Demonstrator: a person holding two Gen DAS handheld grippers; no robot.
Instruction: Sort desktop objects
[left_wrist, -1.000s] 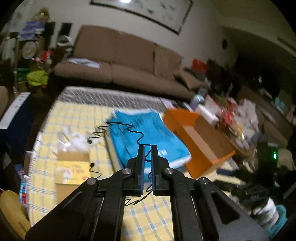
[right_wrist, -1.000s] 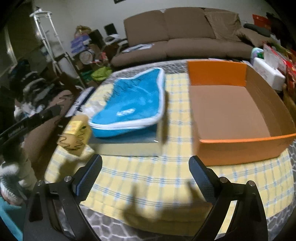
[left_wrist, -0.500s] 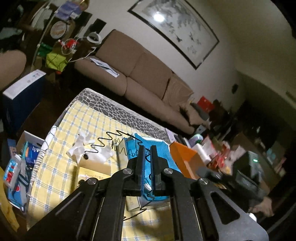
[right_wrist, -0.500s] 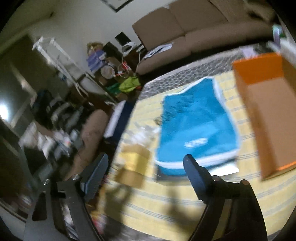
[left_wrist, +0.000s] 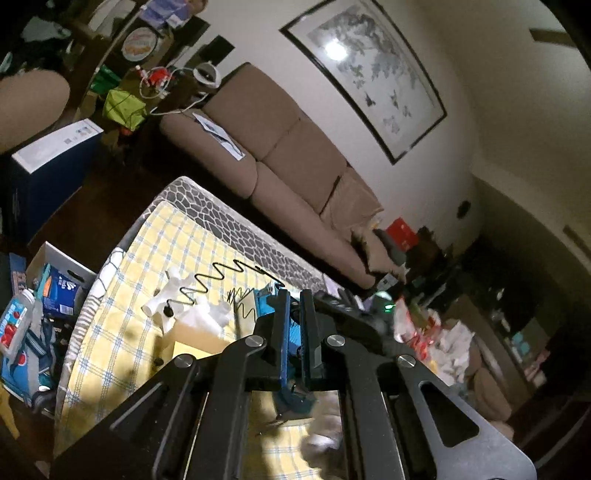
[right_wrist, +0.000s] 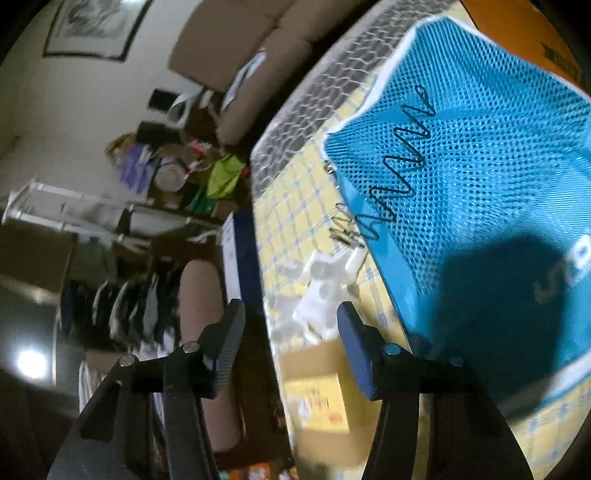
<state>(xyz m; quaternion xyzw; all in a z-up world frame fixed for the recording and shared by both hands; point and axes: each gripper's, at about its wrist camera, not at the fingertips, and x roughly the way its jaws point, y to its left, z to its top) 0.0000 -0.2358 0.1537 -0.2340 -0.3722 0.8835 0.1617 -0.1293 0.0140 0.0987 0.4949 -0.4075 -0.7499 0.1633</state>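
My left gripper (left_wrist: 294, 295) is shut on a thin black zigzag wire (left_wrist: 214, 277) and holds it lifted above the yellow checked tablecloth (left_wrist: 155, 258). The same wire (right_wrist: 399, 155) hangs over the blue mesh bag (right_wrist: 480, 166) in the right wrist view. My right gripper (right_wrist: 288, 317) is open and empty, above the table's left edge near crumpled white paper (right_wrist: 321, 284) and a small yellow-topped cardboard box (right_wrist: 317, 398). The orange box (right_wrist: 535, 44) shows only at the top right corner.
A brown sofa (left_wrist: 288, 147) stands behind the table. Boxes and bottles (left_wrist: 33, 295) lie on the floor to the left. White paper (left_wrist: 199, 314) and the cardboard box (left_wrist: 195, 343) sit on the cloth under the wire. Clutter (left_wrist: 443, 332) fills the right side.
My left gripper has tilted up and lifted the wire higher. My right gripper has swung left and closer over the blue bag and the table's left edge, still open.
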